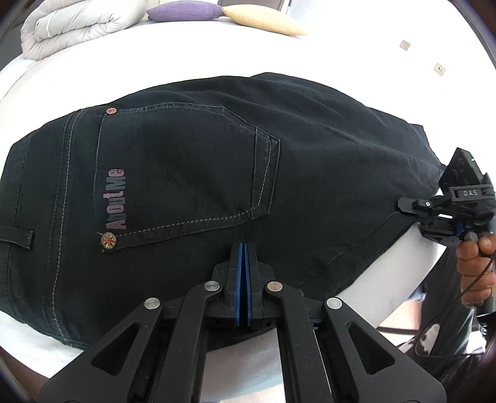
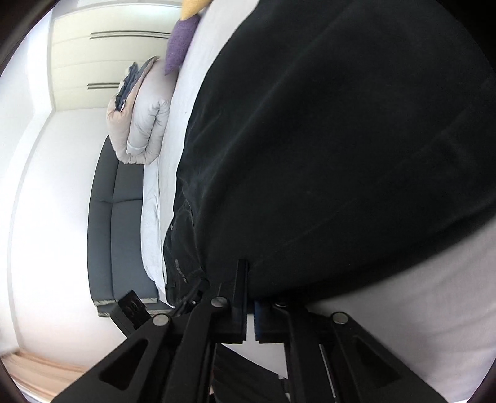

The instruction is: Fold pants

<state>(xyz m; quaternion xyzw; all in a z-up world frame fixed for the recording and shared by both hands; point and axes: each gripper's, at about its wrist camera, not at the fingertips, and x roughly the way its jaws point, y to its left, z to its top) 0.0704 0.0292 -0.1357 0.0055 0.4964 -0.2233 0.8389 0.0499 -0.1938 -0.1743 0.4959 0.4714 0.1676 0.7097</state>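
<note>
Nearest, left gripper: the black two-finger left gripper (image 1: 245,248) with blue pads has its jaws fully closed, pads pressed together, tips resting on the near edge of the dark pants; whether any cloth is pinched between them cannot be told.
Right gripper: the black right gripper (image 1: 403,205) sits at the pants' right end, held by a person's hand (image 1: 474,266); its jaws have just been closing and now clamp the hem edge of the cloth. In the right wrist view the dark fabric runs straight into the closed tips (image 2: 248,266).
Writing: "DAS" in pale letters on the right gripper's body; "AboutMe" in pinkish letters along the edge of the back pocket (image 1: 186,167), with a round patterned rivet at each corner on that side.
Pants: black denim pants (image 1: 310,148) with grey contrast stitching lie flat across the bed, back pocket up, waistband at the left, stretched between the two grippers.
Bed: white sheet (image 1: 217,52) under the pants.
Farther off: a folded pale grey duvet (image 1: 71,24), a purple cushion (image 1: 183,11) and a cream cushion (image 1: 266,20) touching it.
</note>
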